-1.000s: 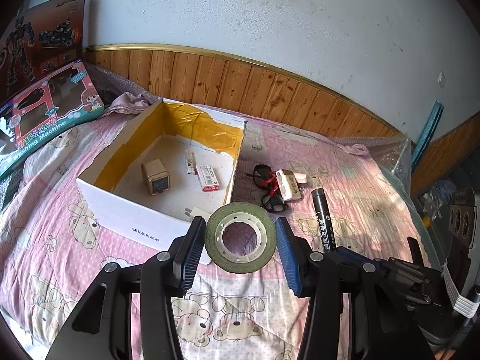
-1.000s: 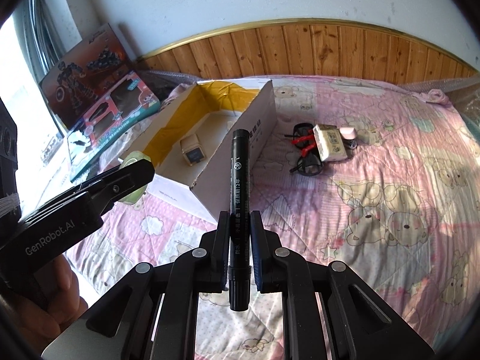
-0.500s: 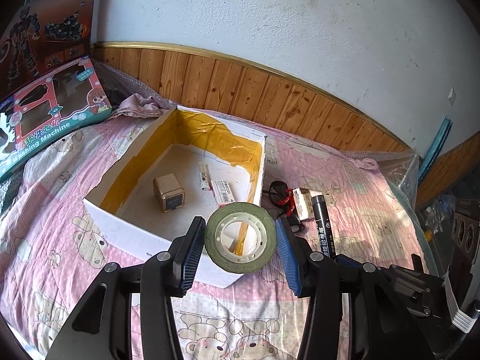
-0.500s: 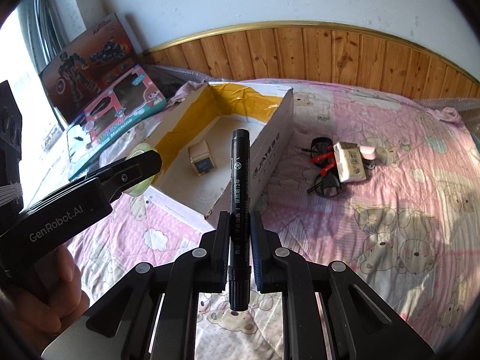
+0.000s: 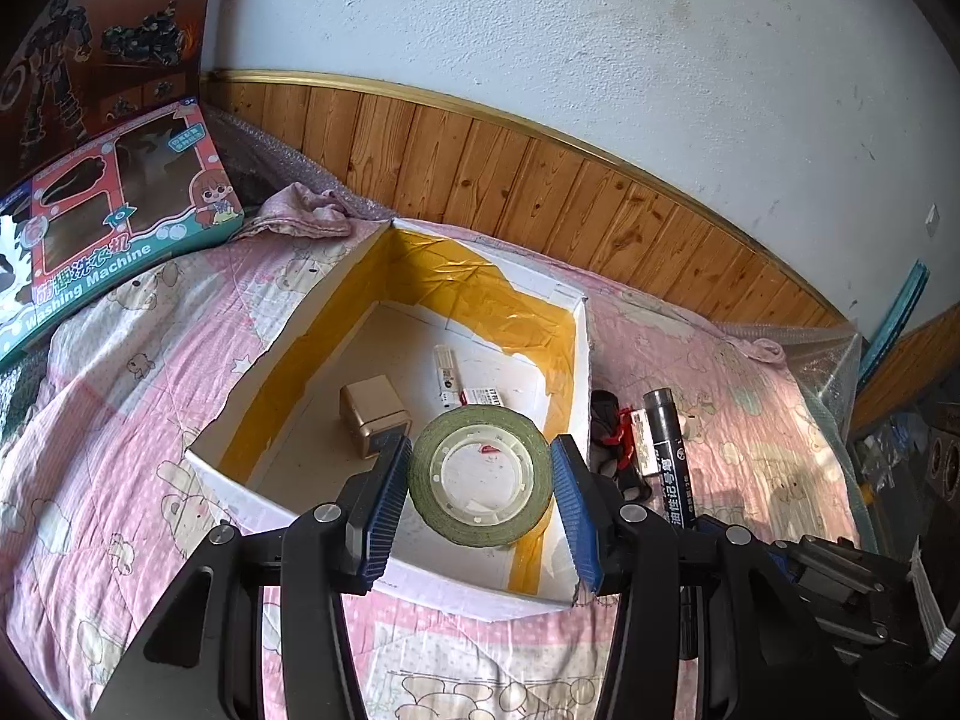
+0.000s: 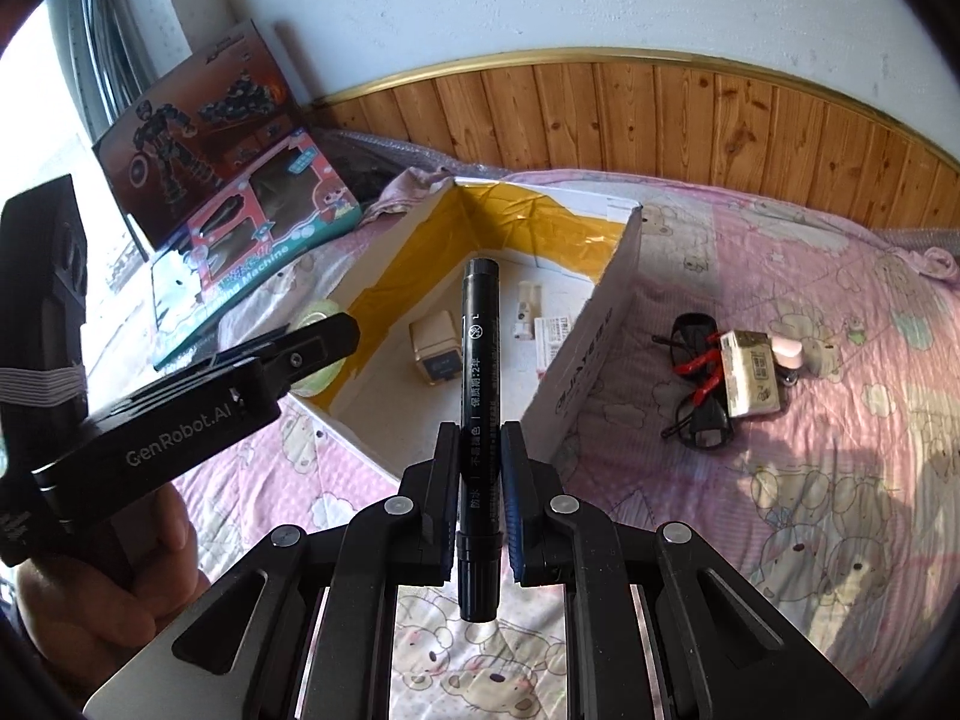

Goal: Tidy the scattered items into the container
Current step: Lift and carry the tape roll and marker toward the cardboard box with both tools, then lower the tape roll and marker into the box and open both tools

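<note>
In the left wrist view, the left claw (image 5: 480, 495) pinches a roll of tape (image 5: 480, 477) between its blue pads, hanging over the near end of the open box (image 5: 384, 582), where a small cube (image 5: 375, 423) lies just ahead; released crookedly, the roll could land on edge and roll about. In the right wrist view, the right claw (image 6: 477, 495) is clamped on a black marker (image 6: 478, 396) pointing forward over the box's near corner, short of the opening, so letting go here risks it striking the wall and dropping onto the bed (image 6: 810, 480).

A home bedroom: a bed spread with a pink bear-print quilt (image 6: 828, 420) fills the lower frame. Wood wainscot (image 5: 540, 180) under a rough white plaster wall (image 5: 600, 30) runs across the top, and boxed toys (image 6: 252, 240) lean at upper left.
</note>
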A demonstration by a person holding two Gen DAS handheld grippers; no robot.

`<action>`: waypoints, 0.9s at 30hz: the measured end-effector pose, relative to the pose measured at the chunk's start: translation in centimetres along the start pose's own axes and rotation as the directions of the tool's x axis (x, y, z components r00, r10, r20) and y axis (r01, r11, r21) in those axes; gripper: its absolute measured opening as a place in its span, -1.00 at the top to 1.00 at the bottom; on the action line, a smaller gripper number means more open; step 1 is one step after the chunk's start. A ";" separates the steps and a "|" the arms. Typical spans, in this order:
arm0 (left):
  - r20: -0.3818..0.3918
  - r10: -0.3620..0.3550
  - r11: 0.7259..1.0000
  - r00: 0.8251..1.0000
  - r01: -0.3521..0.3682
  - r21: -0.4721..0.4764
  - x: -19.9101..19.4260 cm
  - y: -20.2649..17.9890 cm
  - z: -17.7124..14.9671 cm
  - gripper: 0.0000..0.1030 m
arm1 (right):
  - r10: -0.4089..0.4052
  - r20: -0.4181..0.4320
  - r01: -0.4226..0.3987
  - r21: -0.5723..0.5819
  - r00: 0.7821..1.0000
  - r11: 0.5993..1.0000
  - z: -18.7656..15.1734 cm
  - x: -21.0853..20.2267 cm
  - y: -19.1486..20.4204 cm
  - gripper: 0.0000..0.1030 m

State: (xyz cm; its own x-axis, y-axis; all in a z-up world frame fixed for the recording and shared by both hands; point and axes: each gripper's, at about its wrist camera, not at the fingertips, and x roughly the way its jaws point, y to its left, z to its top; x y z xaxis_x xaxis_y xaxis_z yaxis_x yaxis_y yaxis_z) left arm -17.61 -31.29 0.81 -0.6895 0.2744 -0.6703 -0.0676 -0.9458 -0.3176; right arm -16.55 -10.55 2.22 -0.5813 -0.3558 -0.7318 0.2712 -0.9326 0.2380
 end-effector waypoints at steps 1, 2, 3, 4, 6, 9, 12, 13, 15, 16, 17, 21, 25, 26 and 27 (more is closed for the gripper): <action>-0.007 0.000 1.000 1.000 0.000 -0.011 0.3 0.3 0.1 0.05 | 0.010 0.002 -0.010 0.002 1.000 1.000 0.3 0.1 0.0 0.74; -0.014 -0.003 1.000 1.000 0.003 -0.023 0.5 0.6 0.2 0.05 | 0.021 0.003 -0.021 0.005 1.000 1.000 0.6 0.1 0.0 0.74; -0.021 -0.005 0.999 1.000 0.004 -0.032 0.8 0.9 0.4 0.05 | 0.032 0.003 -0.032 0.009 0.999 0.999 1.0 0.3 -0.1 0.74; -0.025 -0.001 0.999 1.000 0.000 -0.037 1.1 1.2 0.5 0.05 | 0.040 0.002 -0.040 0.015 0.999 0.999 1.3 0.5 -0.1 0.74; -0.031 0.003 0.999 1.000 -0.004 -0.039 1.5 1.5 0.8 0.05 | 0.061 -0.005 -0.061 0.030 0.998 0.998 1.9 1.0 -0.4 0.74; -0.040 0.010 0.999 0.999 -0.011 -0.040 2.1 1.9 1.3 0.05 | 0.077 -0.014 -0.076 0.035 0.997 0.996 2.8 1.8 -0.4 0.74; -0.041 0.024 0.999 0.999 -0.025 -0.036 2.6 2.3 2.0 0.05 | 0.092 -0.022 -0.092 0.029 0.995 0.995 3.7 2.7 0.0 0.74; -0.042 0.025 0.999 0.999 -0.027 -0.043 2.7 2.6 2.3 0.05 | 0.099 -0.027 -0.098 0.028 0.995 0.995 4.0 3.0 0.1 0.74; -0.044 0.027 0.998 0.999 -0.030 -0.061 2.9 3.3 2.8 0.05 | 0.109 -0.041 -0.108 0.023 0.993 0.994 4.6 3.8 0.3 0.74; -0.043 0.029 0.997 0.999 -0.032 -0.067 3.0 3.7 3.0 0.05 | 0.114 -0.051 -0.113 0.022 0.992 0.993 4.8 4.3 0.4 0.74; -0.042 0.030 0.996 0.999 -0.033 -0.077 3.1 4.2 3.2 0.05 | 0.122 -0.061 -0.121 0.022 0.991 0.992 5.1 4.7 0.5 0.74; -0.048 0.032 0.995 0.998 -0.036 -0.088 3.3 5.0 3.7 0.05 | 0.136 -0.093 -0.135 0.015 0.986 0.991 6.2 6.4 0.6 0.74; -0.087 0.029 0.998 0.996 -0.034 -0.054 4.1 4.7 3.2 0.05 | 0.142 -0.138 -0.142 0.008 0.980 0.990 7.1 8.3 0.5 0.74; -0.095 0.029 0.998 0.995 -0.033 -0.048 4.3 4.6 3.0 0.05 | 0.141 -0.151 -0.142 0.007 0.978 0.990 7.3 8.8 0.5 0.74; -0.104 0.024 0.999 0.994 -0.028 -0.038 4.5 4.4 2.8 0.05 | 0.142 -0.162 -0.143 0.010 0.976 0.990 7.5 9.4 0.4 0.74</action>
State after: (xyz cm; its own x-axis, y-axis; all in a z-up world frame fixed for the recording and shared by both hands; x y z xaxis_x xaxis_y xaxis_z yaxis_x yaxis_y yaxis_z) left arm -23.04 -34.74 -1.69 -0.6123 0.2679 -0.7439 -0.0207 -0.9460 -0.3236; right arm -27.65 -14.69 0.24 -0.4046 -0.4704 -0.7842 0.3438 -0.8729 0.3462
